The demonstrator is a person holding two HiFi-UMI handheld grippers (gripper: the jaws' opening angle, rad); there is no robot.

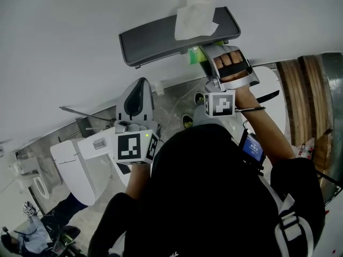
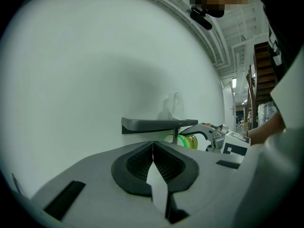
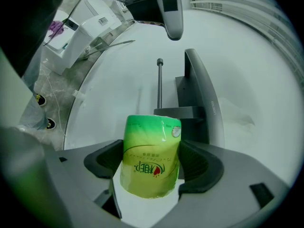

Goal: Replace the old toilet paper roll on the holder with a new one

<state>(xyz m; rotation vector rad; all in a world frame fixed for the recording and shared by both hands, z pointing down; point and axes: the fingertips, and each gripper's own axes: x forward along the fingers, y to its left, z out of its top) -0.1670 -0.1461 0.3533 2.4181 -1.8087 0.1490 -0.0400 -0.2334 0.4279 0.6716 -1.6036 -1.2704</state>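
Note:
A dark grey wall holder (image 1: 161, 36) has a flat shelf with a white toilet paper roll (image 1: 197, 4) standing on top, a loose sheet hanging down. My right gripper (image 1: 210, 58) is just under the shelf's right part, shut on a green-wrapped new roll (image 1: 195, 55). In the right gripper view the green roll (image 3: 151, 160) sits between the jaws of my right gripper (image 3: 152, 148), short of the holder's bare metal rod (image 3: 160, 84) and shelf (image 3: 202, 94). My left gripper (image 1: 140, 87) points at the bare wall below the holder, shut with nothing in it (image 2: 153, 156).
A white toilet (image 1: 80, 165) stands at the lower left on a marble floor (image 1: 177, 108). Wooden boards (image 1: 300, 100) and a metal drum edge are at the right. The person's dark-clothed body fills the lower middle.

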